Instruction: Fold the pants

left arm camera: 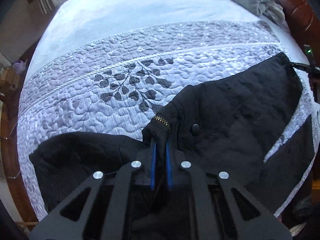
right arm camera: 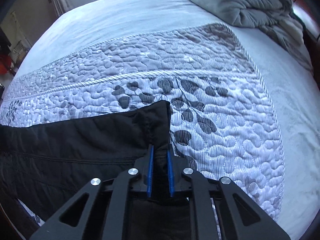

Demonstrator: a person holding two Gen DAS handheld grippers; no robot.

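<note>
While your left tongs (left arm camera: pixel 160 144) stand pinched on the pants (left arm camera: pixel 230 120) at the zipper end of the waistband, with black cloth bunched between the blue pads just near the brass zipper (left arm camera: pixel 163 121), your right tongs (right arm camera: pixel 160 150) are likewise clamped on a corner of the same garment, at what looks like the outer end of the waistband. In the left wrist view you can see that second grip at the far right edge, where the cloth is drawn to a point. Both pairs are closed on fabric, none of it slack between the pads.

From the two grips the waistband stretches left to right between your hands, and the rest of the pants trails toward you and off to the left over the quilted bedspread (left arm camera: pixel 120 60), one dark lobe lying near left. So the long axis of the legs seems to run roughly toward the near side, crosswise to the line between your tongs. Neither hand is nearer: each already holds its own end.

The coming move, as I judge it, turns on bringing the two held corners together so one leg lies over the other. A heap of grey bedding (right arm camera: pixel 240 6) sits well apart at the far right
</note>
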